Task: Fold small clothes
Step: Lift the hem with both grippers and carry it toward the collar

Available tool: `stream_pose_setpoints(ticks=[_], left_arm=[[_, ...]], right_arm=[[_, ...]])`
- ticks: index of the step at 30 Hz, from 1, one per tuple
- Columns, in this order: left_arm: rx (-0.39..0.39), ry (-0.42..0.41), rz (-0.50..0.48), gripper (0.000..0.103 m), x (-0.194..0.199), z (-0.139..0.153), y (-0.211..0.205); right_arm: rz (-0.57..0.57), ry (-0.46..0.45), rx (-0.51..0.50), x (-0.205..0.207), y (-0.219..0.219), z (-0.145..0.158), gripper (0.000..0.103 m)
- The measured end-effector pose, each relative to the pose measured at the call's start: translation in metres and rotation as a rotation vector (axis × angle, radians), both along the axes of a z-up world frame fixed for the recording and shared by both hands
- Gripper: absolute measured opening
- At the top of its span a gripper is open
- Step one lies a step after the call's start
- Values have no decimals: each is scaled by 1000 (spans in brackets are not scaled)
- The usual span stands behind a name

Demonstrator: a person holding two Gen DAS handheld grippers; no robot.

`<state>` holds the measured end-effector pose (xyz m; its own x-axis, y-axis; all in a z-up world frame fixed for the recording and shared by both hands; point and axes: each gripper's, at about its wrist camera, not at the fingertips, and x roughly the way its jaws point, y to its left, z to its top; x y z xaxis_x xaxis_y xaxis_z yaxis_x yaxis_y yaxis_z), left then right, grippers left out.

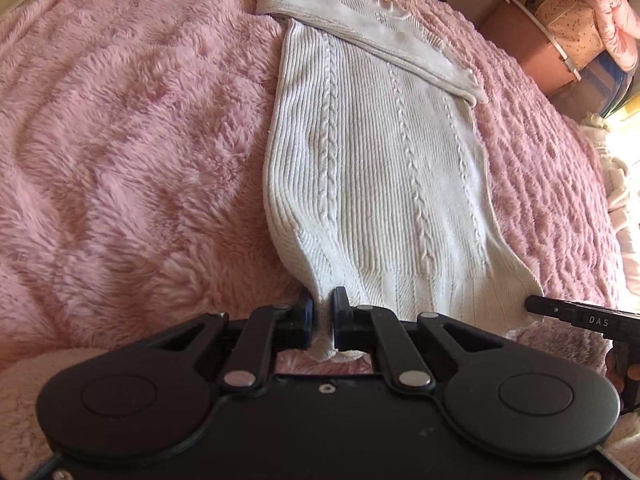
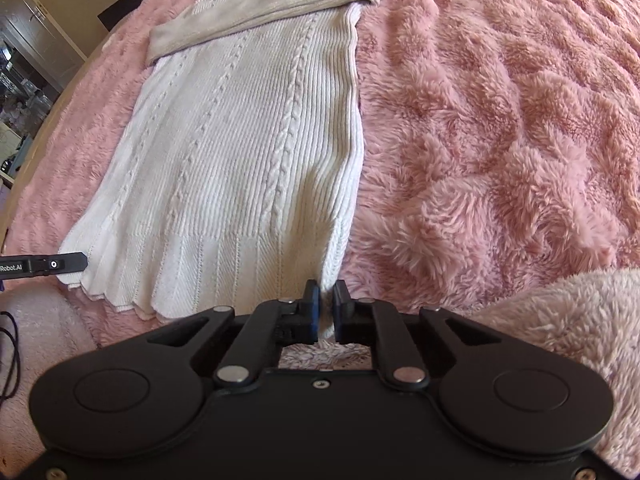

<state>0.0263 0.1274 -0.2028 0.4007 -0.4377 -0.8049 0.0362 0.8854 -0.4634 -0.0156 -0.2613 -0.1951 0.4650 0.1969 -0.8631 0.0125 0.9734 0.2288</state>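
A white cable-knit sweater (image 1: 376,168) lies lengthwise on a pink fluffy blanket (image 1: 120,152), a sleeve folded across its far end. My left gripper (image 1: 323,300) is shut on the sweater's near left hem corner. My right gripper (image 2: 326,290) is shut on the near right hem corner of the sweater (image 2: 240,152). The right gripper's finger shows in the left wrist view (image 1: 568,314) at the hem's right corner. The left gripper's finger shows in the right wrist view (image 2: 60,264) at the hem's left corner.
The blanket (image 2: 500,120) covers the bed on both sides of the sweater. Boxes and a pink quilt (image 1: 568,28) stand beyond the bed's far right. A cabinet and shelves (image 2: 28,52) are off the bed's left side. A pale fuzzy cloth (image 2: 560,328) lies near right.
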Motion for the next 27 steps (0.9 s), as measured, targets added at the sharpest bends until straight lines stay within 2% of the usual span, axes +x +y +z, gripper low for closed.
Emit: stream_pose_setpoints(ticks=[6,12,17,21,27], left_arm=[[-103,-75,21,6,22,31,6],[-144,-177,55,6,65,62,15],[-125,-229,83,6,126,82,16],[-136,-247,90,6,181,92,17],[-95,-272,90,6,264,96,11]], right_arm=[[-3,-118,45,16,-1,40,8],[-51,-254,51,45,-7,68,8],[-105,-359,35,81,-15,80,8],[-138,-387,45,125,-23,79,8],[-163,-435,48,195,-28,82,8]])
